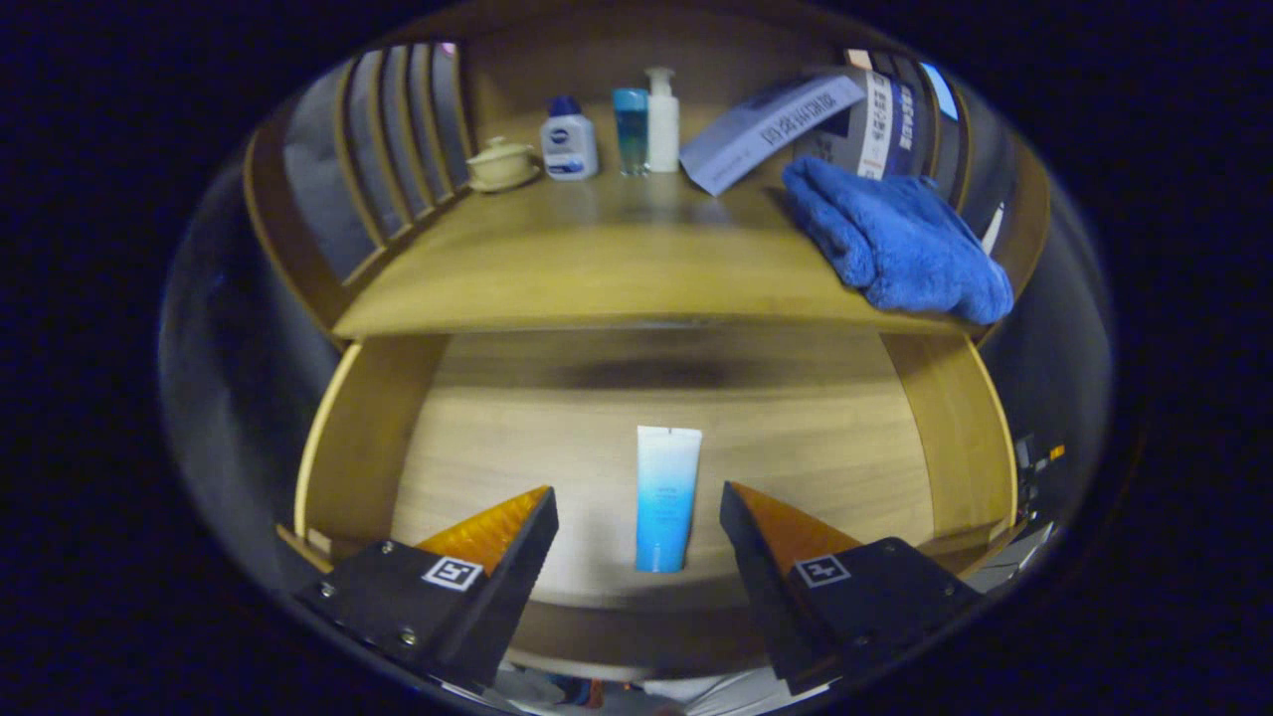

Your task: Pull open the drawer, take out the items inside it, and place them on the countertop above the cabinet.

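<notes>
Gripper view is showing the drawer (955,447) already standing open under the countertop (597,268), the gripper (636,512) hanging wide and empty, straddling the tube (666,497) lying seemingly flat on its floor, needing lowering and closing next.

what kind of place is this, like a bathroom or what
Probably a mock-up of a home vanity or dressing corner. A wooden cabinet's countertop carries toiletry bottles and a folded blue towel. Its drawer stands open with a tube inside, between the open gripper's fingers.
</notes>
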Demonstrator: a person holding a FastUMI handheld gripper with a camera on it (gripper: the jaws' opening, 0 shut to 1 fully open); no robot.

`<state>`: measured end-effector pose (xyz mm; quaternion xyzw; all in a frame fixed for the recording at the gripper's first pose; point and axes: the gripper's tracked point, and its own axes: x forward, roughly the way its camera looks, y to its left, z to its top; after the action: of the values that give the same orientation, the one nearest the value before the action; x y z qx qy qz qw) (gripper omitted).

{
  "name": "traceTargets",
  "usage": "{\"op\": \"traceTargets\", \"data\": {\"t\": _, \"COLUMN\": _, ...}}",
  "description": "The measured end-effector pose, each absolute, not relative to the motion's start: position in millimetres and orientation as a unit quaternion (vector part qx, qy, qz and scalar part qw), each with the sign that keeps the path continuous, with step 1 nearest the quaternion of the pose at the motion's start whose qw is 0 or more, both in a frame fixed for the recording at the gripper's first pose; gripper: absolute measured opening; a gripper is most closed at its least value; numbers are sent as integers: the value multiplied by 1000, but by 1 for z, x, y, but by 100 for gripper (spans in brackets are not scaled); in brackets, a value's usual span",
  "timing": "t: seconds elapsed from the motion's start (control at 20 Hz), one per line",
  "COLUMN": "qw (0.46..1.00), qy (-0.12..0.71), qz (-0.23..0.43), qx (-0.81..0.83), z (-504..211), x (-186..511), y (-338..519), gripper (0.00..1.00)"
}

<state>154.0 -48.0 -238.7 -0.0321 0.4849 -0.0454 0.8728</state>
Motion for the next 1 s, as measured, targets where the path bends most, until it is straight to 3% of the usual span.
{"op": "traceTargets", "data": {"t": 0.2, "qw": 856, "qy": 512, "qz": -54, "qx": -42, "z": -265, "x": 161, "y": -51, "gripper": 98}}
{"op": "traceTargets", "data": {"t": 0.55, "qw": 803, "qy": 592, "qz": -67, "qx": -18, "z": -296, "x": 152, "y": -57, "gripper": 56}}
{"op": "traceTargets", "data": {"t": 0.65, "qw": 811, "qy": 583, "qz": -55, "qx": -14, "z": -300, "x": 158, "y": -58, "gripper": 44}}
{"op": "traceTargets", "data": {"t": 0.8, "qw": 846, "qy": 533, "qz": -27, "qx": 11, "z": -279, "x": 164, "y": -44, "gripper": 36}}
{"op": "traceTargets", "data": {"t": 1.0, "qw": 871, "qy": 491, "qz": -6, "qx": -4, "z": -251, "x": 153, "y": -30, "gripper": 36}}
